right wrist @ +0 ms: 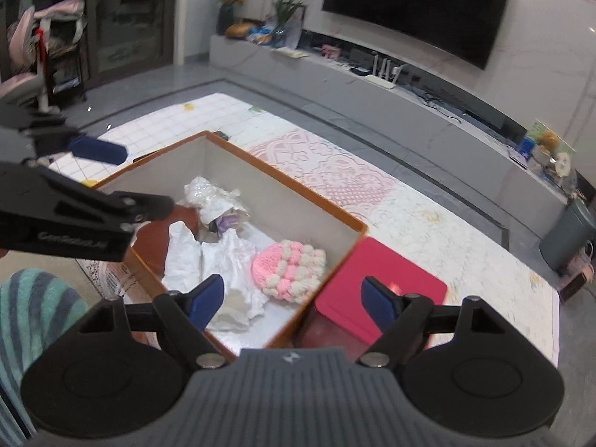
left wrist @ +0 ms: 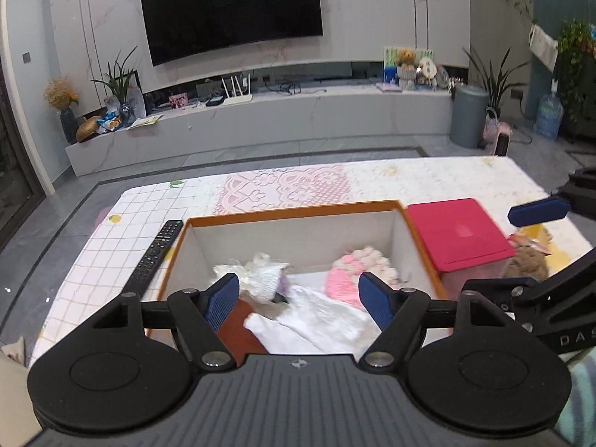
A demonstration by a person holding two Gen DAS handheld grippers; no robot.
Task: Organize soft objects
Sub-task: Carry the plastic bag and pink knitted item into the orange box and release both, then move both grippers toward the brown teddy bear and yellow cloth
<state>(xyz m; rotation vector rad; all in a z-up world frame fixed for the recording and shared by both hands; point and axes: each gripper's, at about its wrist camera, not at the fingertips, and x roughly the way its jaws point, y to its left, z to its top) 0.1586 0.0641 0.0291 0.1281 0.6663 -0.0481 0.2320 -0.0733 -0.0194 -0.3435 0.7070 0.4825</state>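
Left wrist view looks along my left gripper [left wrist: 300, 296], whose blue-padded fingers [left wrist: 223, 296] stand wide apart and released, with nothing pinched between them. Beyond and below the tips sits the orange-rimmed cardboard box with white inner walls [left wrist: 298, 229], resting on the pale patterned tablecloth [left wrist: 428, 182]. Inside the box, between my two left fingers, lies a crumpled white fleecy cloth [left wrist: 316, 320]; just past the left finger is a white ruffled fabric bundle [left wrist: 260, 277] with a bit of purple showing under it, and just past the right finger is the pink and cream knitted pompom hat [left wrist: 357, 272]. A patch of the box's brown floor shows under the left fingertip. Outside the box, to the left of my fingers, a black remote control [left wrist: 156, 253] lies along the box wall; to the right a flat magenta lid [left wrist: 458, 234] lies against the box's right wall, with a brown plush toy [left wrist: 529, 262] beyond it. My right gripper [right wrist: 294, 301] also has its fingers spread and empty, hovering above the near right corner of the box, one finger over the white cloth [right wrist: 231, 260] and the other over the magenta lid [right wrist: 383, 272]. The knitted hat [right wrist: 288, 270] lies just ahead between them. A striped teal sleeve [right wrist: 33, 313] shows at the lower left of the right wrist view.
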